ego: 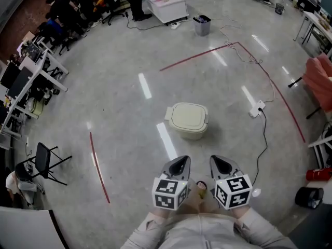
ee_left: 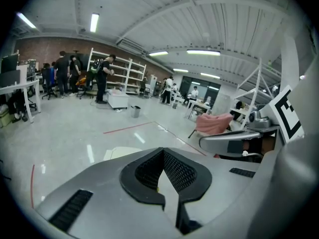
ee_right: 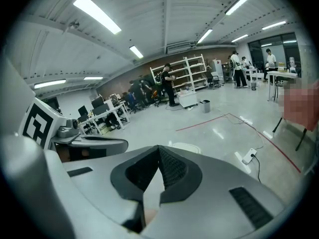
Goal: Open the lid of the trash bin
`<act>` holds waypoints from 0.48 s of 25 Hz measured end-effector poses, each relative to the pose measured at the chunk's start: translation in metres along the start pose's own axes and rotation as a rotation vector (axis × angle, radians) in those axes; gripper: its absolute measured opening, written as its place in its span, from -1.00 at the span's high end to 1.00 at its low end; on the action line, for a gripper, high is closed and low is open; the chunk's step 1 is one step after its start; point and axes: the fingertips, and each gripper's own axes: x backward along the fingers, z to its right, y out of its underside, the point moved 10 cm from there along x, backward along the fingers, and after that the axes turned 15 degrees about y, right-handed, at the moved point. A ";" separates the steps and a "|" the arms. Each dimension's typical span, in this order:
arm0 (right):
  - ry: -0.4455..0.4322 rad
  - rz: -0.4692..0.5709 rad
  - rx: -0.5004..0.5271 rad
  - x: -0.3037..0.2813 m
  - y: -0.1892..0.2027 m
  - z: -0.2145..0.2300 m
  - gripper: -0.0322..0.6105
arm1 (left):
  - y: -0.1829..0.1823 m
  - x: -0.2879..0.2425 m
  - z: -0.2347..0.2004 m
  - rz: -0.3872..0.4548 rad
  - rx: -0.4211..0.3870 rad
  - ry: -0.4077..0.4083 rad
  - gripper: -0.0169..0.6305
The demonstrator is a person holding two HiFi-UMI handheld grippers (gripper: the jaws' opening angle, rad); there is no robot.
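A cream trash bin (ego: 187,120) with its lid down stands on the grey floor in the middle of the head view. Both grippers are held low, close to the person's body and well short of the bin. My left gripper (ego: 178,166) and my right gripper (ego: 223,165) point toward it, side by side, each shut with nothing between the jaws. In the left gripper view the bin's lid (ee_left: 118,154) peeks over the shut left gripper (ee_left: 162,153). In the right gripper view the bin (ee_right: 185,147) shows just beyond the shut right gripper (ee_right: 159,151).
A white power strip (ego: 257,108) with a black cable lies right of the bin. Red tape lines (ego: 98,166) mark the floor. A folding chair (ego: 43,163) stands at the left, a small grey bin (ego: 202,25) and white cabinet (ego: 168,6) far back, a black bin (ego: 309,197) at the right.
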 end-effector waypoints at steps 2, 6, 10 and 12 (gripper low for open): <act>0.004 -0.024 -0.008 -0.017 0.003 0.005 0.89 | 0.006 -0.013 -0.010 -0.016 0.014 0.004 0.94; 0.028 -0.062 -0.024 -0.052 0.000 0.013 0.89 | 0.010 -0.035 -0.034 -0.045 0.040 0.018 0.94; 0.056 -0.097 -0.043 -0.091 0.001 0.020 0.89 | 0.013 -0.054 -0.062 -0.054 0.090 0.026 0.94; 0.075 -0.112 -0.036 -0.114 0.002 0.025 0.89 | 0.015 -0.067 -0.078 -0.064 0.108 0.031 0.94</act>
